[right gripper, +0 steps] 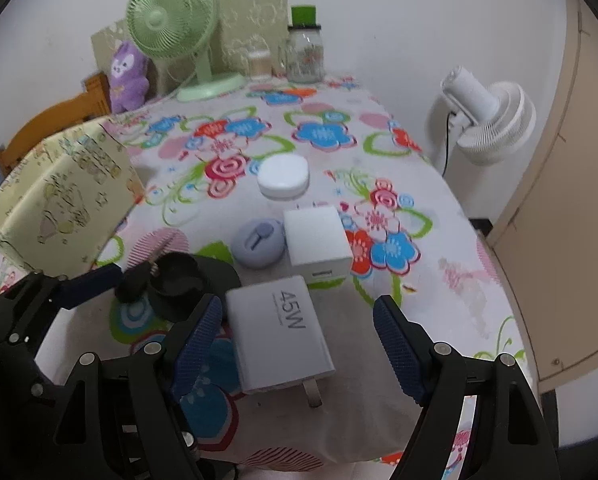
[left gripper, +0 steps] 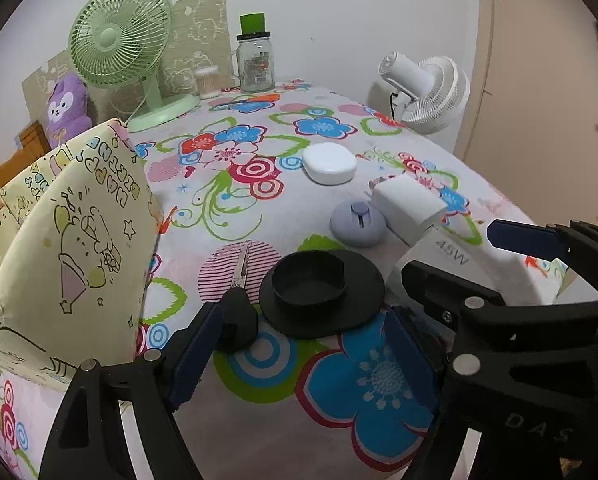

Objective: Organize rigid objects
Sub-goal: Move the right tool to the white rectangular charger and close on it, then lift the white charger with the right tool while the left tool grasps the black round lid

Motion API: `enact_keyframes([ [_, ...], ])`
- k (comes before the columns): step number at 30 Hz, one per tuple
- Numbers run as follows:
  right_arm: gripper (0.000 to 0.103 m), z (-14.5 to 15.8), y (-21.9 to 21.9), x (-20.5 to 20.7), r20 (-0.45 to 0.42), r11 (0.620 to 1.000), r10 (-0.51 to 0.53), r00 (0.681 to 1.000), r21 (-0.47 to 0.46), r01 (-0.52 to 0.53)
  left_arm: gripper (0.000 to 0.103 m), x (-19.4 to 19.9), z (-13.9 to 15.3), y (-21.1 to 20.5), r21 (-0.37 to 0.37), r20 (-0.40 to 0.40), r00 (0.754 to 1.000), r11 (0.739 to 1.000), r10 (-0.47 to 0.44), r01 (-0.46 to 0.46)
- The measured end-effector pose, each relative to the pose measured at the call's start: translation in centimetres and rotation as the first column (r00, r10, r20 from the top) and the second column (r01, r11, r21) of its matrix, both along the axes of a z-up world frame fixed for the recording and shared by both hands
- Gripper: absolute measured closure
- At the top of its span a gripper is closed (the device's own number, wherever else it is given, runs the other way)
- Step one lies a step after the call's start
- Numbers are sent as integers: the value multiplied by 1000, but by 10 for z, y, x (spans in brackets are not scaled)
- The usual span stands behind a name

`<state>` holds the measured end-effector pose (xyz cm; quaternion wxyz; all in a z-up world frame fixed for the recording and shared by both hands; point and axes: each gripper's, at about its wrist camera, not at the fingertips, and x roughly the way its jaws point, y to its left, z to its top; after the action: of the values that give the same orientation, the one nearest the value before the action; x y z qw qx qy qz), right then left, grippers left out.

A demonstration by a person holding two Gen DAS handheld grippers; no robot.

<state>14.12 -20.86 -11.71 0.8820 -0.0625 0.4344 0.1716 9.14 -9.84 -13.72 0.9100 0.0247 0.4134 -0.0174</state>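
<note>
Low in the right wrist frame, my right gripper (right gripper: 297,350) stood open around the 45W charger (right gripper: 281,330), whose prongs pointed toward the lens. To grip well, I judged I should centre it, since it sat nearer one pad, then squeeze its flat sides. At lower centre of the left view, my left gripper (left gripper: 299,354) was open and empty, beside the black lid (left gripper: 322,293), with the yellow box (left gripper: 65,240) at left.
</note>
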Motion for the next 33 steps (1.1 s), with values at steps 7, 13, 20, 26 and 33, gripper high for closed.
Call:
enact_keyframes([
  [7,39,-13,2,4,-53,1000,12,999,16,-11,18,-2,-3,-2,44,23,1000,999,-18,16],
  [13,51,-15,7,5,-59,999,21,998,37,-19,17,2,-3,-2,45,26,999,999,-25,23],
  [20,51,-8,-1,9,-24,999,-34,999,4,34,18,13,-3,-2,13,23,1000,1000,-10,10],
  [26,51,-8,-13,16,-35,997,-77,996,14,77,24,24,-3,-7,8,19,1000,1000,-20,20],
  [33,51,-11,-17,20,-51,995,-93,994,21,94,38,27,-1,-14,19,10,1000,999,-27,27],
])
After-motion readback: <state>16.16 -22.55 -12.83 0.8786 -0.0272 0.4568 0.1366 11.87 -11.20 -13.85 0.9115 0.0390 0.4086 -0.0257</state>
